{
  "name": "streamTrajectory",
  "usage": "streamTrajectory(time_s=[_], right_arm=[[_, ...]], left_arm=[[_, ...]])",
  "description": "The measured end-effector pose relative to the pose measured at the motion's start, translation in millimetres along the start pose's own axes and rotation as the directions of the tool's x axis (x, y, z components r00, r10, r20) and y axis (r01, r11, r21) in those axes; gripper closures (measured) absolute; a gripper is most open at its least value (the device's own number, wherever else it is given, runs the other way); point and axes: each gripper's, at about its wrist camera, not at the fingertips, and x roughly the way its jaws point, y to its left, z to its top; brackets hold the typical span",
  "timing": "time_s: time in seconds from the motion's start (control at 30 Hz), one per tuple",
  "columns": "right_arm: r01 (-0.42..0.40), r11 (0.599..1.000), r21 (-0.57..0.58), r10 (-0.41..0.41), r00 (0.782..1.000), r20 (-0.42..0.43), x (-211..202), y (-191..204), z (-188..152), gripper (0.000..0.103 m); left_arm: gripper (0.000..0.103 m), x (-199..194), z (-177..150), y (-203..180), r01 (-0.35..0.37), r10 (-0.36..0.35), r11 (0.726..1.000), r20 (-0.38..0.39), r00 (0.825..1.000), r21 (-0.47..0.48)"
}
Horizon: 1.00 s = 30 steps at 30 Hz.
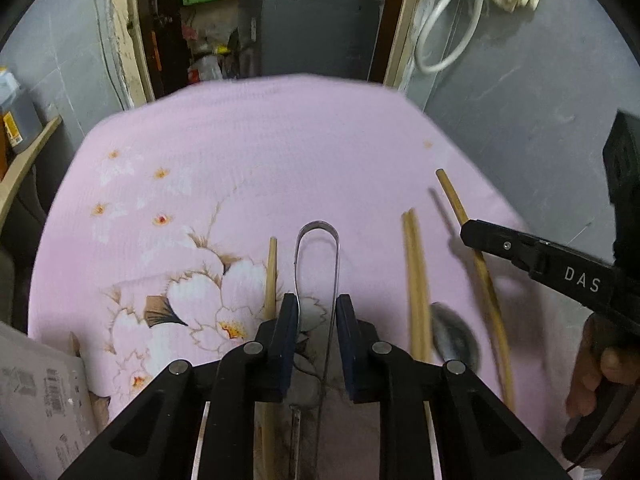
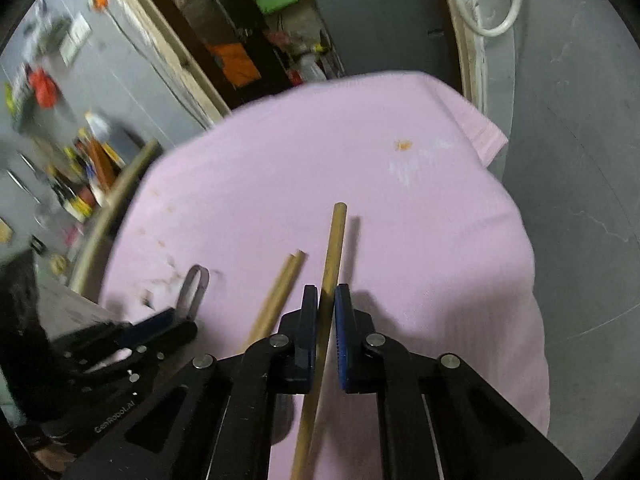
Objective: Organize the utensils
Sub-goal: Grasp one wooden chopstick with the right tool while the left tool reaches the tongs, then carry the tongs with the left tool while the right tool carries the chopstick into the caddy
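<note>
At lower centre of the frame, the left hand-held gripper (image 1: 317,308) clamps metal tongs (image 1: 318,240) over the pink worktop (image 1: 280,140). The right hand-held gripper (image 2: 326,300) pinches a single chopstick (image 2: 334,248), with a chopstick pair (image 2: 280,292) lying just left of it.

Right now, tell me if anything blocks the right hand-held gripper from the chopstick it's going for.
Nothing visible does: the right hand-held gripper already straddles the single chopstick, fingers close on both sides. The chopstick pair lies apart, to its left.

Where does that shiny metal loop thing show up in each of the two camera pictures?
Left wrist view: the metal loop sits at centre, between the left hand-held gripper fingers.
Right wrist view: the metal loop is at lower left, poking out from the left hand-held gripper.
Shared landmark: the paired chopsticks lying on the pink cloth.
</note>
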Motion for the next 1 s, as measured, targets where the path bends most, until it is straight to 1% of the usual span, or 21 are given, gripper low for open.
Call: streamTrajectory(time_s=[0.13, 0.3, 0.47, 0.6, 0.73, 0.8, 0.87, 0.93, 0.97, 1.0], right_arm=[[-0.027, 1.000, -0.012, 0.028, 0.997, 0.078, -26, 8, -2, 0.096], [-0.050, 0.998, -0.046, 0.056, 0.987, 0.148, -58, 19, -4, 0.096], [-0.066, 0.994, -0.083, 0.082, 0.976, 0.203, -89, 40, -7, 0.096], [-0.088, 0.989, -0.115, 0.116, 0.960, 0.256, -116, 64, -6, 0.096], [-0.112, 0.980, -0.165, 0.160, 0.933, 0.322, -141, 93, -1, 0.096], [-0.126, 0.972, -0.201, 0.192, 0.913, 0.359, -155, 113, 3, 0.096], [-0.144, 0.960, -0.240, 0.233, 0.889, 0.395, -166, 131, 8, 0.096], [-0.153, 0.949, -0.276, 0.263, 0.867, 0.423, -176, 151, 13, 0.096], [-0.163, 0.941, -0.297, 0.287, 0.851, 0.441, -182, 162, 16, 0.096], [-0.172, 0.935, -0.310, 0.304, 0.839, 0.452, -184, 173, 18, 0.096]], left_arm=[[0.085, -31, -1, 7, 0.048, -0.044, 0.998, 0.088, 0.995, -0.047], [0.085, -73, -1, 18, 0.093, -0.078, 0.993, 0.182, 0.980, -0.075], [0.085, -110, -5, 24, 0.100, -0.082, 0.993, 0.244, 0.966, -0.062], [0.085, -141, -8, 32, 0.099, -0.078, 0.994, 0.292, 0.953, -0.056], [0.085, -176, -2, 46, 0.096, -0.072, 0.994, 0.339, 0.938, -0.055], [0.085, -196, 1, 54, 0.096, -0.070, 0.994, 0.367, 0.927, -0.054], [0.085, -213, 4, 61, 0.090, -0.063, 0.995, 0.394, 0.917, -0.051], [0.085, -235, 8, 70, 0.085, -0.056, 0.995, 0.426, 0.903, -0.050], [0.085, -244, 9, 74, 0.085, -0.055, 0.995, 0.438, 0.897, -0.049], [0.085, -257, 12, 80, 0.079, -0.049, 0.996, 0.454, 0.889, -0.048]])
